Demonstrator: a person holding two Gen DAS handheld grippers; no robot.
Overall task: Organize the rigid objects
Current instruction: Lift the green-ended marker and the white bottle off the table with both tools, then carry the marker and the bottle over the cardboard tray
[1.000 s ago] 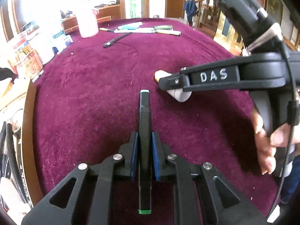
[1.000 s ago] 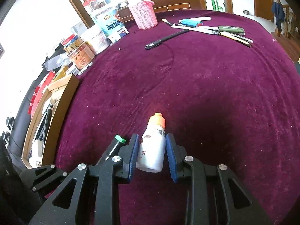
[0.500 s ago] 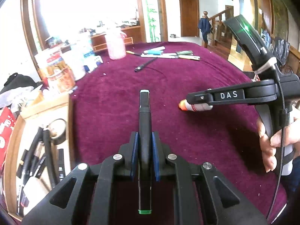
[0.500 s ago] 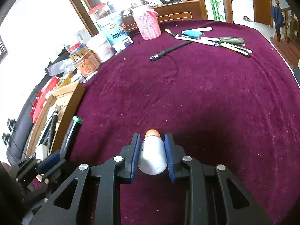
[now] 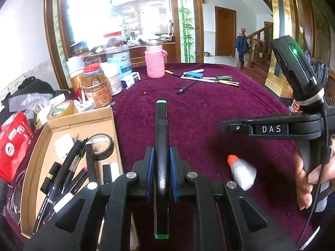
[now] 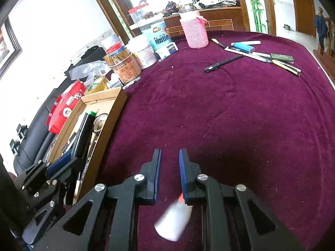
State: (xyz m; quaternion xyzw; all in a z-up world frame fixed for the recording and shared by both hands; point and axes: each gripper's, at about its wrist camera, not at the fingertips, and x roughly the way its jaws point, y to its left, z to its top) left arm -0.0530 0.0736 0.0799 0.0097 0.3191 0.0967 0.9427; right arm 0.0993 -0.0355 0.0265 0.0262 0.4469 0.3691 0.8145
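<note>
Left wrist view: the left hand-held gripper (image 5: 161, 173) is clamped on a black marker with green end caps (image 5: 161, 138), its blue pads pressing the barrel from both sides, the marker pointing forward over the maroon cloth of the counter (image 5: 199, 108). To the left lies an open cardboard box (image 5: 83, 118) holding pens, a roll of black tape and other small items. To the right the right hand-held gripper (image 5: 225, 125) shows side-on, marked "DAS", with the person's fingers (image 5: 303, 179) around its handle. Below it a small white bottle with an orange cap (image 5: 242, 173) appears motion-blurred, apart from the fingers of that gripper; whether it touches the cloth cannot be told. Farther back stand a pink knitted container (image 5: 155, 62) and a group of jars, with a black pen (image 5: 187, 87) and a row of stationery beyond.

Right wrist view: the right hand-held gripper (image 6: 169, 167) has its blue-padded jaws apart with nothing between them. The white bottle (image 6: 173, 223) is blurred beneath the gripper body, its orange tip close against the right pad's lower end. At left the left hand-held gripper (image 6: 69, 161) holds the marker (image 6: 84, 133) above the cardboard box (image 6: 111, 108). The black pen (image 6: 224, 62) lies on the cloth well ahead.
</note>
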